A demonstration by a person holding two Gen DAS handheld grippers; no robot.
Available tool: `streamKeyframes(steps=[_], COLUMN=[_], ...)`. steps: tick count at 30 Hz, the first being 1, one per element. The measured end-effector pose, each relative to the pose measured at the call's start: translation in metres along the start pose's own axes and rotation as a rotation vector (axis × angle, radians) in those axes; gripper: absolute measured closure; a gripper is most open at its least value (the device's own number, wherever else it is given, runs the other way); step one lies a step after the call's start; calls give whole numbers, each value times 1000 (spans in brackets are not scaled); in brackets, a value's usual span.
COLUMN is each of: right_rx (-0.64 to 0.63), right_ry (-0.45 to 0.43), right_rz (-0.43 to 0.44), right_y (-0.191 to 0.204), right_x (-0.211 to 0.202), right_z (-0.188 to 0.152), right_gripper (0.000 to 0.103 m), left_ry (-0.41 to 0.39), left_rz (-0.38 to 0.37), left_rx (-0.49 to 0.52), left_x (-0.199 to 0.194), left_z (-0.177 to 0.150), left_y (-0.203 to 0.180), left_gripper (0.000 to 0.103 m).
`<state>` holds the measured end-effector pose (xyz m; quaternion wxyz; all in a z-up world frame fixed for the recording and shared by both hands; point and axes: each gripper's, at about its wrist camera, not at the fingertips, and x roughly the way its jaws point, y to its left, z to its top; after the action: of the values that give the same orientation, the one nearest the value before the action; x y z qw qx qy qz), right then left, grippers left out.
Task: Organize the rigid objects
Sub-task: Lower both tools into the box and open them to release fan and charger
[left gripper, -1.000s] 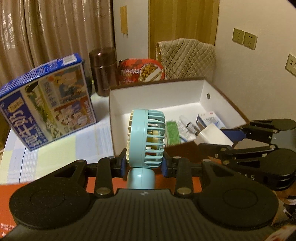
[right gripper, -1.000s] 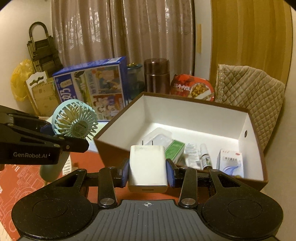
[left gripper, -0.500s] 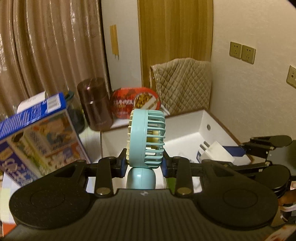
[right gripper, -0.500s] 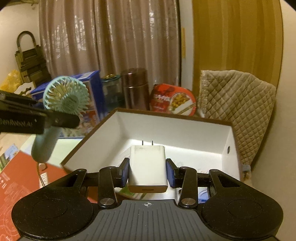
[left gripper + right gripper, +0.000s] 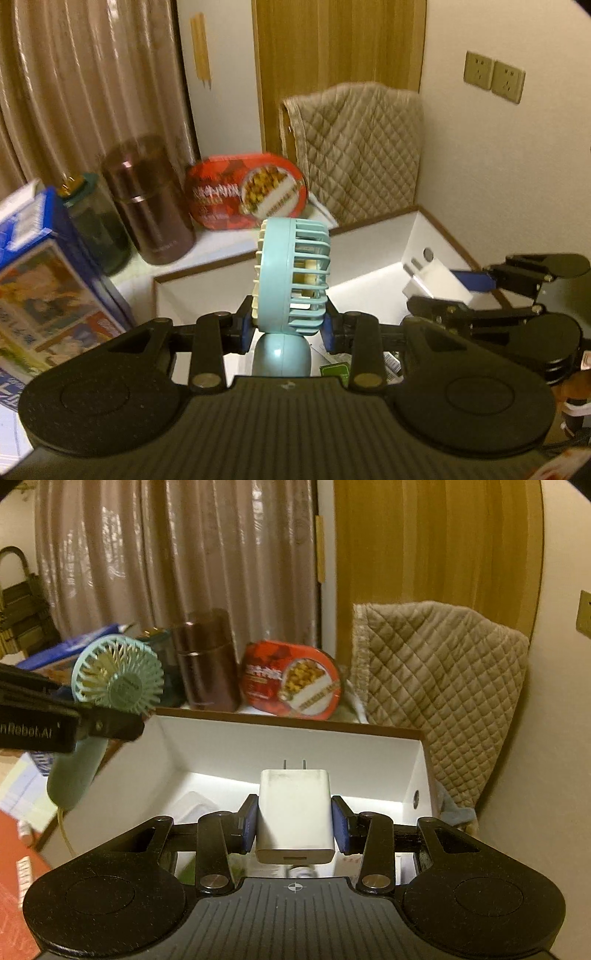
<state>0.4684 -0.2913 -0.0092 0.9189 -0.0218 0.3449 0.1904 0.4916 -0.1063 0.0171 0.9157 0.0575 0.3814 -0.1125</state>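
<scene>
My left gripper (image 5: 288,328) is shut on a small teal handheld fan (image 5: 293,275), gripped edge-on by its round head with the handle hanging below. My right gripper (image 5: 295,821) is shut on a white plug charger (image 5: 294,812), prongs pointing away. Both hang over the open white-lined brown box (image 5: 295,746). In the right wrist view the fan (image 5: 118,679) and left gripper sit over the box's left wall. In the left wrist view the charger (image 5: 436,282) and right gripper (image 5: 454,286) are at the right, above the box (image 5: 373,251).
Behind the box stand a brown flask (image 5: 147,210), a dark jar (image 5: 92,225), a red food tub (image 5: 247,195) and a quilted cloth (image 5: 354,151). A blue carton (image 5: 40,284) stands at the left. Small packets (image 5: 336,369) lie inside the box. The wall is close on the right.
Both grippers have moved forward over the box, still holding the fan and the charger. The box interior has slid down under them and the back items look closer.
</scene>
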Motion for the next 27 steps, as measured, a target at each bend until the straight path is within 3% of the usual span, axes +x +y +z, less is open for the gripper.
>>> streamKeyframes(steps=[14,27], right_rx=[39,70], right_ry=[114,168], right_rz=[-37,-42], right_y=[-27,-37], right_x=[68,90], right_z=[2,6], right_gripper=[65,65], left_ry=[159,197], left_rz=[-51,-45], left_rx=[1,-8], left_x=[97,132], left_z=[1,3], left_y=[-11,-12], left_gripper=[72,69])
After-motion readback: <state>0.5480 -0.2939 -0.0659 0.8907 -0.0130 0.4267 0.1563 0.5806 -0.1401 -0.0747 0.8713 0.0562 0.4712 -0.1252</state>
